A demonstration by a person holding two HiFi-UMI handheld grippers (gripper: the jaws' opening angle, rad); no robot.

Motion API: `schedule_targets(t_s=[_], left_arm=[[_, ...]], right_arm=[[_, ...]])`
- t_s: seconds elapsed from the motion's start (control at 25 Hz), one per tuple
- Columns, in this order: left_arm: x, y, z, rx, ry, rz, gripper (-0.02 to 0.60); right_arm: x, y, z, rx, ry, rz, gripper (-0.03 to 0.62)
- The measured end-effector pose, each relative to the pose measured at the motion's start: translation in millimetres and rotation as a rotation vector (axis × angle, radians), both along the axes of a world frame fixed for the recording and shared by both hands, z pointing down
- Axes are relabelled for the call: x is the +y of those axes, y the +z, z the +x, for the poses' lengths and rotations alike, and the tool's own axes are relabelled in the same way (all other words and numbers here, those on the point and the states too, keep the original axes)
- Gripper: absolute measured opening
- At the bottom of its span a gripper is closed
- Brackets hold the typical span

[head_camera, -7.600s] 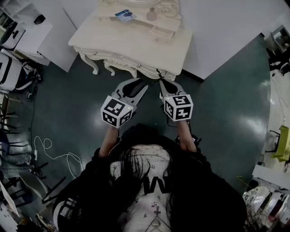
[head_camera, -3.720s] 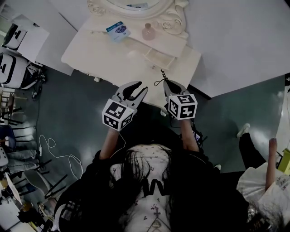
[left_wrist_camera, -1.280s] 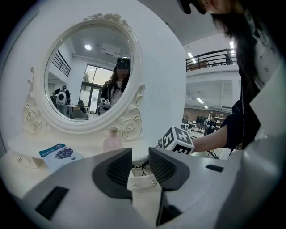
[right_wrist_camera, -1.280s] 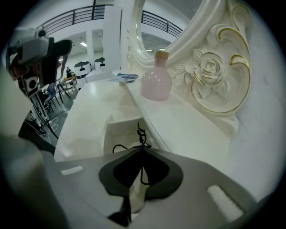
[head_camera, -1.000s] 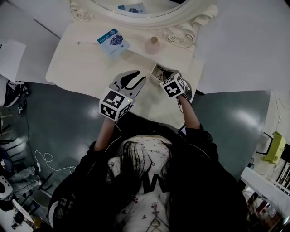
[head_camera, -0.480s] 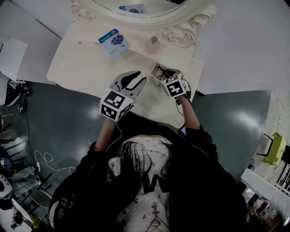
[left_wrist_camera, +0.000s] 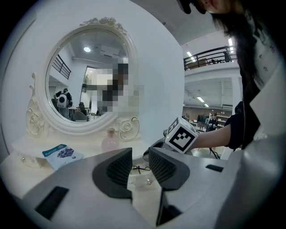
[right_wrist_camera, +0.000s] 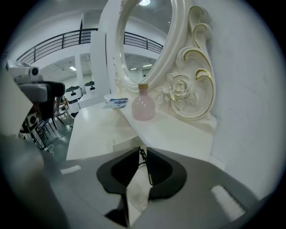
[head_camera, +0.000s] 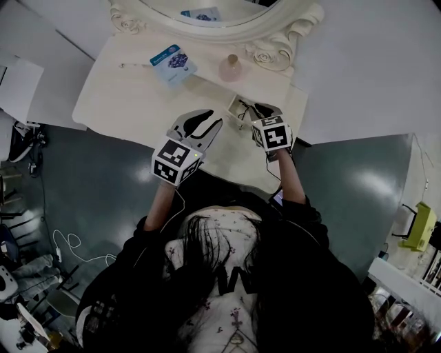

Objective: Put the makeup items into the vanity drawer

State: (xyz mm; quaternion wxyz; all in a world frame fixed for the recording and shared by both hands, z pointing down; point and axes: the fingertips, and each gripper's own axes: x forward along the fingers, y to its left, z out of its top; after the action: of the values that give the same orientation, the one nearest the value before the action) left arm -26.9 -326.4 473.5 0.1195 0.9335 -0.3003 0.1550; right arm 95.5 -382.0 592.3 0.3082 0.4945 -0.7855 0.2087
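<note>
A small open drawer sits on top of the cream vanity. My right gripper hovers at the drawer's right edge, shut on a thin black cord that trails down into the drawer. A small shiny item lies on the drawer floor. My left gripper hangs over the vanity's front, left of the drawer; its jaws stand narrowly open with nothing between them. On the shelf behind the drawer are a pink bottle and, further left, a blue packet.
An oval mirror with a carved frame rises at the back of the vanity. A white wall runs to the right. The vanity top left of the drawer is bare. Cables and boxes lie on the dark floor at left.
I have walked up to the vanity over the last seconds. In the last second the right gripper shifted slightly right at the drawer, still holding the cord. The left gripper barely moved.
</note>
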Motion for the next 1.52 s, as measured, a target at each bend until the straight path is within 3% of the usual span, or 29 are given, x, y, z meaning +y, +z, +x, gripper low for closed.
schedule_targets(t_s=[0.36,0.8,1.08,1.52], left_arm=[[15.0,-1.6,11.3,-0.008,0.022,0.009,0.115],[52.0,-5.3,29.6,-0.019,0.023,0.021,0.115],[85.0,-9.4,41.7,-0.033,0.011,0.031,0.115],[149.3,-9.6,52.3,-0.039,-0.080,0.026,0.115]], right_arm=[[23.9,-44.2,1.3,-0.174,0.061,0.073,0.061],[74.2,-77.4,-4.4,-0.294,0.071,0.144,0.060],[108.0,-89.5,-4.3,-0.342,0.048,0.167,0.060],[172.8,-99.0,-2.7,-0.406,-0.028,0.191,0.060]])
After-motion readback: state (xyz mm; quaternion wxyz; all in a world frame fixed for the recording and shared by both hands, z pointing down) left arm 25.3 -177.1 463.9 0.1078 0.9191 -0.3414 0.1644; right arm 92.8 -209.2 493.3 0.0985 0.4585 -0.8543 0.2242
